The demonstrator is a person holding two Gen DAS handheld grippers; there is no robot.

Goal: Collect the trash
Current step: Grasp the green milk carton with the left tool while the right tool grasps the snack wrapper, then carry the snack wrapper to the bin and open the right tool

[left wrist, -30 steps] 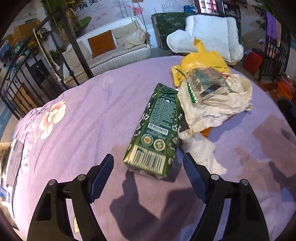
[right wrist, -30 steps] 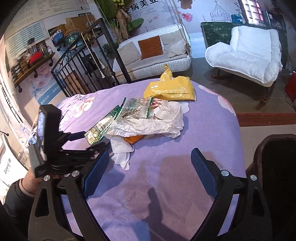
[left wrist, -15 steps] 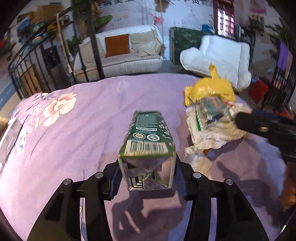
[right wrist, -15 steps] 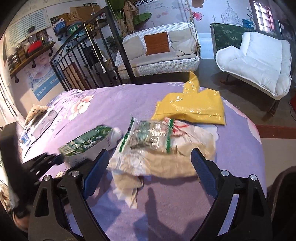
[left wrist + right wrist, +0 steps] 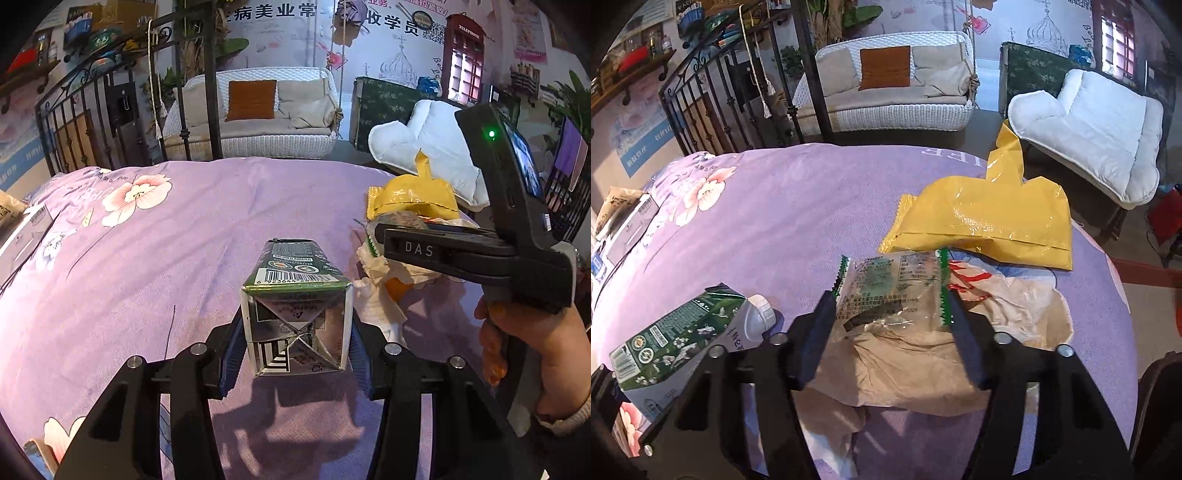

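My left gripper [image 5: 295, 350] is shut on a green drink carton [image 5: 295, 310], held by its base just above the purple tablecloth [image 5: 155, 236]; the carton also shows in the right wrist view [image 5: 683, 336]. My right gripper [image 5: 890, 325] is closed in around a clear green-edged snack wrapper [image 5: 890, 284] lying on crumpled beige paper [image 5: 923, 365]; whether it grips them I cannot tell. A yellow foil bag [image 5: 986, 221] lies beyond. The right gripper's body [image 5: 480, 243] shows in the left wrist view, over the trash pile.
White tissue [image 5: 376, 302] lies beside the carton. A white box [image 5: 628, 225] sits at the table's left edge. A dark bin [image 5: 1160, 413] stands off the table at lower right. A wicker sofa [image 5: 886, 85] and a white chair [image 5: 1100, 136] stand behind.
My left gripper closed on the carton and lifted its base end. My right gripper moved forward over the trash pile and narrowed around the clear wrapper.
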